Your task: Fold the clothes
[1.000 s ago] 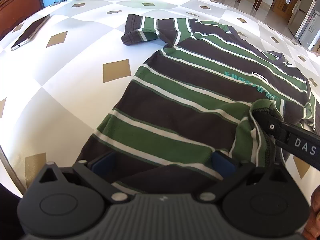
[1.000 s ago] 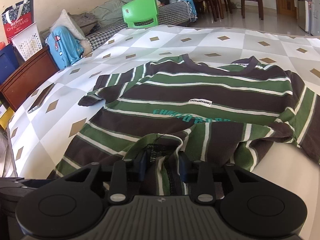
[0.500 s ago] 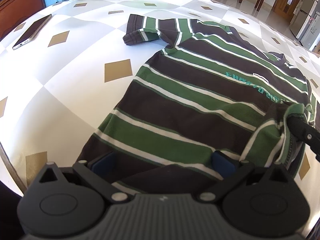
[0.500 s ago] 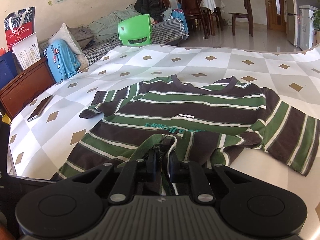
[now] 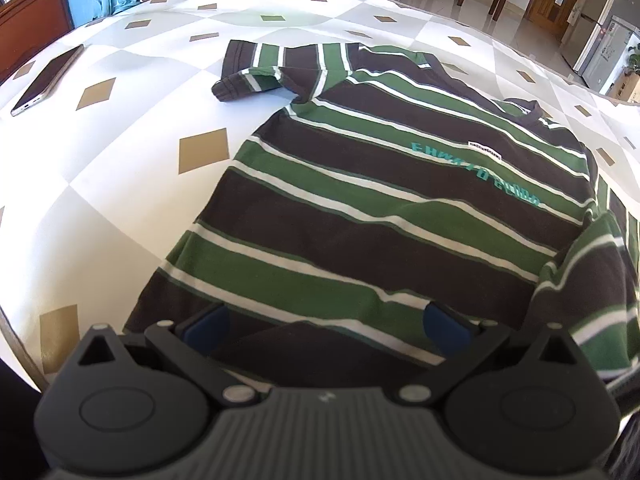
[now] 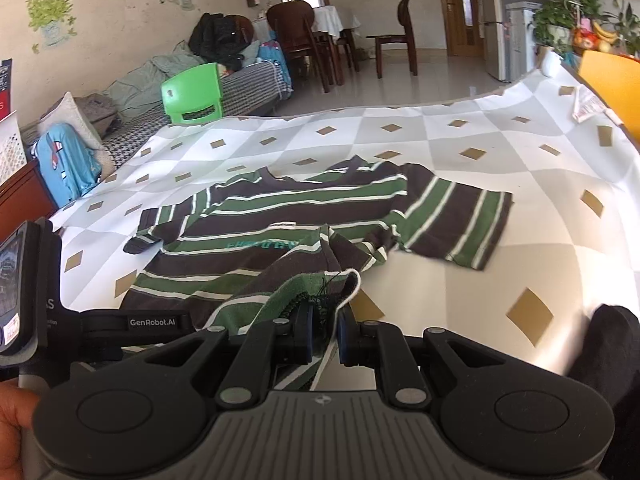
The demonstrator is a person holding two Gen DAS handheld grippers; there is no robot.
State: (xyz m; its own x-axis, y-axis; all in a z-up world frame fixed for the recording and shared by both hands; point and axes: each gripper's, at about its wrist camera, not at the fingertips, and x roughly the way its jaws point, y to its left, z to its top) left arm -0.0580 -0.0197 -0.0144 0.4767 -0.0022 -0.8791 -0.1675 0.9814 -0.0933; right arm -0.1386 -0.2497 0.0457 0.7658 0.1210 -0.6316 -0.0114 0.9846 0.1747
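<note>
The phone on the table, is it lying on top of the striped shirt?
No, the phone lies on the bare tablecloth, apart from the striped shirt.

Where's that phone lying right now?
The phone lies flat near the table's far-left edge in the left wrist view, on the checked tablecloth, well left of the striped T-shirt and apart from it.

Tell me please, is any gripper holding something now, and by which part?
The right gripper is shut on the striped T-shirt, pinching its bottom hem at a lifted corner. The left gripper is open over the hem and holds nothing.
</note>
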